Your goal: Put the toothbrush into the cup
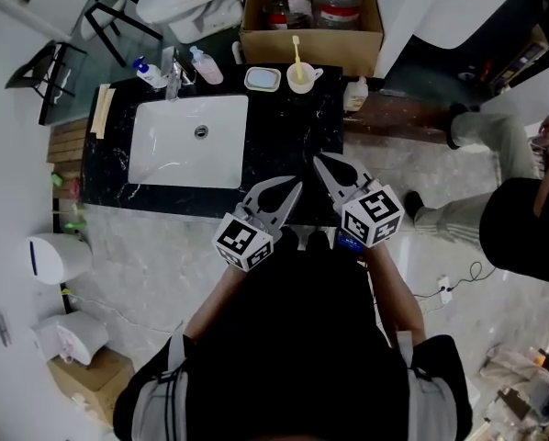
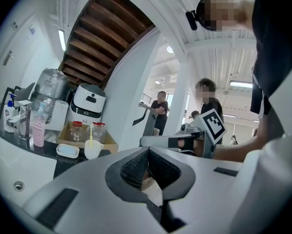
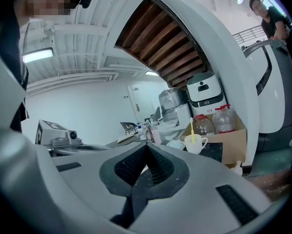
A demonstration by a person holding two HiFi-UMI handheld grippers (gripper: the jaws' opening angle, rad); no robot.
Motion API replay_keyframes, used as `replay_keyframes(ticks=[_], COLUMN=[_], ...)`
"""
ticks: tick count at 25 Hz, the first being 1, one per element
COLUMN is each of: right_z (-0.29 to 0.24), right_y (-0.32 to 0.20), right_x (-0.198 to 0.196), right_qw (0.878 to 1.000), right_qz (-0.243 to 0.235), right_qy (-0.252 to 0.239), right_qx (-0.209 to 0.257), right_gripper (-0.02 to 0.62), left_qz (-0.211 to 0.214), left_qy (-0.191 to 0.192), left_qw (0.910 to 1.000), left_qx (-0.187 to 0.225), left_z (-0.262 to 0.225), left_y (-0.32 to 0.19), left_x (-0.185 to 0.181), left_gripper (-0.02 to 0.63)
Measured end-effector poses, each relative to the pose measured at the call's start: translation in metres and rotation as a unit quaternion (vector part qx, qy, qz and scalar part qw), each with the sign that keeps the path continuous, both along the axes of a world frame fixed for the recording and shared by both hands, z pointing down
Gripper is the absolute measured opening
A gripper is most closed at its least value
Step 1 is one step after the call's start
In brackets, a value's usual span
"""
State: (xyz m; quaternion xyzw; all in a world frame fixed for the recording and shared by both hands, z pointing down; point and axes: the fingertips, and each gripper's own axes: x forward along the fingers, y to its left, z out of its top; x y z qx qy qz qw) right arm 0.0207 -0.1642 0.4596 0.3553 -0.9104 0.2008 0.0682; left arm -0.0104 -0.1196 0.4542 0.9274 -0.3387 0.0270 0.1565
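A yellow toothbrush (image 1: pixel 297 55) stands upright in a white cup (image 1: pixel 302 78) at the back of the black counter (image 1: pixel 284 145). The cup (image 2: pixel 93 150) with the toothbrush (image 2: pixel 91 142) shows far off in the left gripper view, and the same cup (image 3: pixel 195 143) and toothbrush (image 3: pixel 192 128) in the right gripper view. My left gripper (image 1: pixel 294 185) and right gripper (image 1: pixel 319 161) are held side by side over the counter's front edge, well short of the cup. Both are shut with nothing between their jaws.
A white sink (image 1: pixel 190 140) fills the counter's left half, with a tap (image 1: pixel 173 79) and bottles (image 1: pixel 207 68) behind it. A soap dish (image 1: pixel 262 79) lies left of the cup. A cardboard box (image 1: pixel 312 33) of jars stands behind. A person (image 1: pixel 522 200) stands at right.
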Motion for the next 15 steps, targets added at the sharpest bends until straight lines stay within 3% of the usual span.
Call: replay_keyframes(ticks=[15], right_z=[-0.003], right_y=[0.034], right_x=[0.009], right_qw=[0.999], right_qz=[-0.036], right_qy=[-0.022], right_qx=[0.007], right_gripper=[0.012], left_qz=[0.01], left_qy=[-0.002], left_qw=[0.9999], left_qx=[0.011], left_z=[-0.007], left_y=[-0.003], left_x=[0.005], left_gripper=[0.011])
